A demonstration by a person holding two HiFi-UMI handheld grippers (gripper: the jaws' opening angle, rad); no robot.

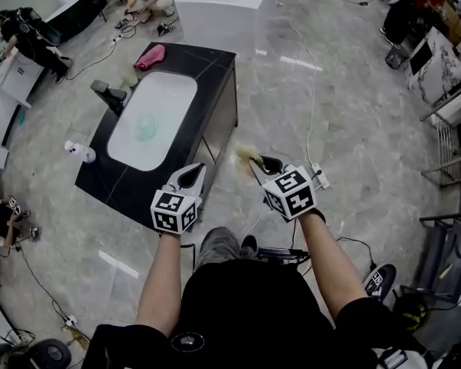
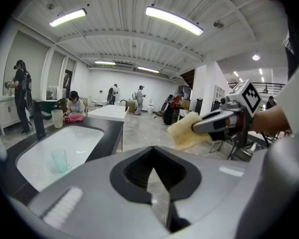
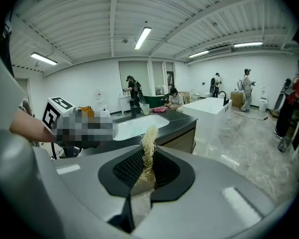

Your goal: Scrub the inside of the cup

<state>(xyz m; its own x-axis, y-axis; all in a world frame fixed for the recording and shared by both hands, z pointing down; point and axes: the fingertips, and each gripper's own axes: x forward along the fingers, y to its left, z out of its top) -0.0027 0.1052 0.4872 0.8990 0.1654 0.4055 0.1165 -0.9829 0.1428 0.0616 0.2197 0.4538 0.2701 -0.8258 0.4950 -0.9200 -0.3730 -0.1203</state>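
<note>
Standing by the counter (image 1: 215, 71), we hold our left gripper (image 1: 192, 174) closed and empty. Our right gripper (image 1: 255, 166) clamps a yellow scrubber (image 1: 244, 154). The cup (image 1: 145, 127) sits in the sink (image 1: 169, 91).

No legible text or numbers

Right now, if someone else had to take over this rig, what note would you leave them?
Left gripper: fingers shut, nothing between them.
Right gripper: shut on the yellow scrubber.
Both hover at the near end of the black counter, apart from each other.
The green cup stands upright in the white sink; neither gripper touches it.
Done: scrubber is in hand.
Left: open the left gripper, take hold of the cup, then scrub its inside with the scrubber.
</note>
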